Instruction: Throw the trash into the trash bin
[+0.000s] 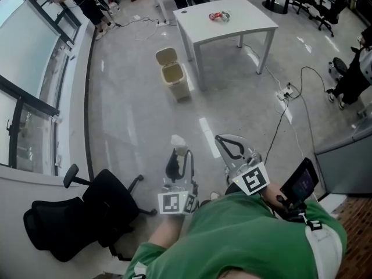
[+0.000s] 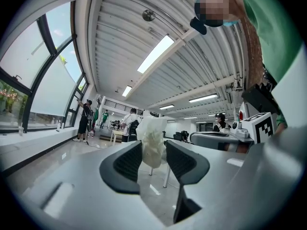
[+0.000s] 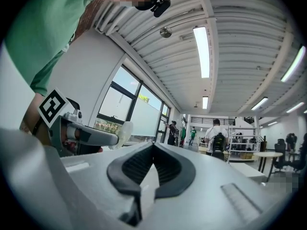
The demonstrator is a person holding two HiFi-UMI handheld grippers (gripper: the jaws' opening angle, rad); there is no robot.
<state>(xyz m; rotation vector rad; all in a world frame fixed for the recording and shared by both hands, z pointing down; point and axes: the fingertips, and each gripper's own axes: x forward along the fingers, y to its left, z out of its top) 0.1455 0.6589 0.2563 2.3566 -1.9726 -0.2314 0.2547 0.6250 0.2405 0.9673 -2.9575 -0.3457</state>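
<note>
A crumpled white tissue (image 1: pixel 178 140) sticks up between the dark pads of my left gripper (image 1: pixel 177 151), which is shut on it and held level over the grey floor. In the left gripper view the tissue (image 2: pixel 152 139) fills the gap between both pads. My right gripper (image 1: pixel 219 139) is beside it to the right, with its jaws closed tip to tip (image 3: pixel 153 146) and nothing in them. The beige trash bin (image 1: pixel 174 74) stands well ahead on the floor with its lid flipped open, next to a white table (image 1: pixel 244 25). From the right gripper view, the left gripper (image 3: pixel 91 136) and tissue (image 3: pixel 125 131) show at the left.
A black office chair (image 1: pixel 87 211) stands close at my left by the window wall. Cables and a power strip (image 1: pixel 285 93) lie on the floor to the right. A red-and-white object (image 1: pixel 219 16) lies on the table. People stand far back.
</note>
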